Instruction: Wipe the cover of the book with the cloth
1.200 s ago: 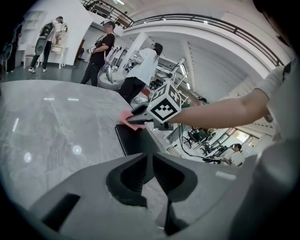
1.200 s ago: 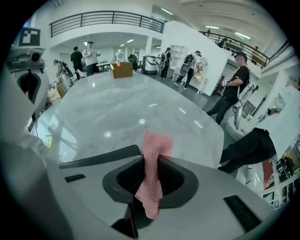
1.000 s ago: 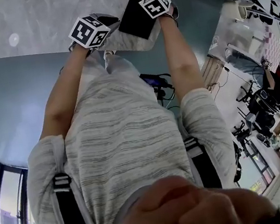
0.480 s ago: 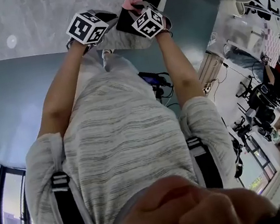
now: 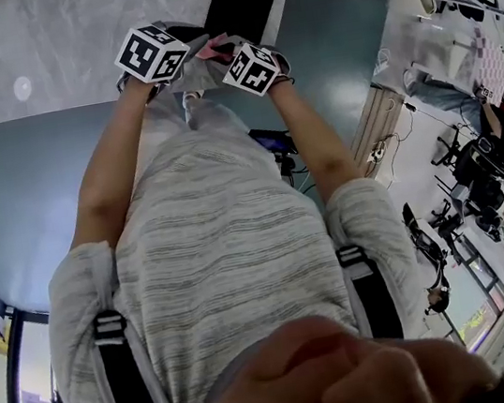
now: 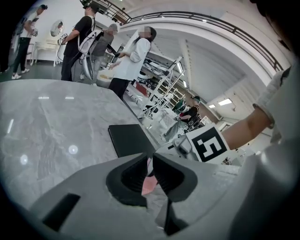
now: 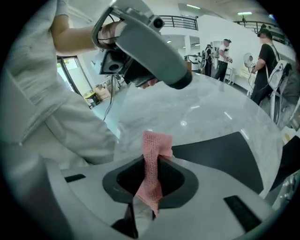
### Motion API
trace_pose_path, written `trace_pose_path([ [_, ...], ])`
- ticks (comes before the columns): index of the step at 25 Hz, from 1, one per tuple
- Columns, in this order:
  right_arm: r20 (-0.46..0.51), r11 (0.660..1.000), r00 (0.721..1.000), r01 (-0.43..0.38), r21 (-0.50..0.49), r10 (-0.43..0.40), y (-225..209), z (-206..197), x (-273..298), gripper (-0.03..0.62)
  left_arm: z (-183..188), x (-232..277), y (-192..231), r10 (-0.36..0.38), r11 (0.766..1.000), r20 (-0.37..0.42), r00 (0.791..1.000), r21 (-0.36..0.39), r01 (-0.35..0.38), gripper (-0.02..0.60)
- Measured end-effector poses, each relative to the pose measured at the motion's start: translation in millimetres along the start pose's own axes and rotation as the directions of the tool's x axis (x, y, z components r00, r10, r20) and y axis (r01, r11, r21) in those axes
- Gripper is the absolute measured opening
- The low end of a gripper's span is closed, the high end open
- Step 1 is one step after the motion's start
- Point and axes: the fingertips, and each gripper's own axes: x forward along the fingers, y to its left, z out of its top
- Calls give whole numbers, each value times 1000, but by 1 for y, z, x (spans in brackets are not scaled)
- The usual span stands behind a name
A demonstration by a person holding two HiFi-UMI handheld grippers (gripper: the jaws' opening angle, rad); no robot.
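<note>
At the near edge of the grey marble surface (image 5: 67, 54), the two tongs sit close together, just beside the black book (image 5: 240, 8).

The right tongs (image 7: 152, 164) are clamped on the pink cloth (image 7: 154, 145). A folded strip of it is pinched between the two dark pads. It stands up above them and hangs down behind them.

The left tongs (image 6: 149, 159) are pressed together at the tips. A sliver of pink shows in the narrow gap behind the tips. I cannot tell whether that pink is pinched there or only lies beyond the gap.

The book lies flat and closed on the surface, on the far side of both tongs in the head view. From the right gripper view it stretches away to the right of the cloth, with its near edge just beside the raised pink fold. Whether the cloth touches the cover cannot be made out. From the left gripper view the book lies ahead of the closed tips, with the marked cube of the right tongs to its right.
</note>
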Motion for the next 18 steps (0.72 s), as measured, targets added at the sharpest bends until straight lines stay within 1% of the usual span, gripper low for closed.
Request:
trace_pose_path([
  [3, 33, 996, 995, -90, 3, 90, 22, -1, -1, 63, -1, 6, -1, -8, 1000, 2, 1000, 2, 8, 41],
  [4, 54, 995, 993, -103, 14, 102, 26, 1, -5, 63, -1, 8, -1, -10, 1000, 3, 1000, 4, 10, 41],
  [6, 100, 994, 990, -100, 52, 95, 23, 3, -15, 63, 1, 10, -1, -15, 1000, 7, 1000, 10, 15, 41],
  [9, 164, 993, 986, -35, 114, 16, -1, 1, -33, 63, 7, 13, -1, -25, 999, 35, 999, 21, 24, 41],
  [11, 220, 983, 974, 10, 184, -51, -20, 4, -52, 63, 16, 14, -2, -29, 999, 68, 997, 28, 27, 41],
  [12, 254, 974, 963, 28, 223, -85, -29, 8, -64, 63, 21, 13, -3, -29, 999, 83, 996, 34, 26, 41],
  [15, 348, 945, 917, 79, 316, -193, -52, 15, -97, 63, 35, 11, -4, -26, 998, 124, 992, 57, 19, 41],
  [17, 400, 923, 878, 108, 369, -262, -62, 21, -119, 63, 46, 4, -6, -28, 997, 168, 985, 73, 16, 41],
  [18, 430, 910, 854, 112, 399, -293, -65, 26, -131, 63, 55, -2, -9, -32, 997, 198, 980, 81, 16, 41],
])
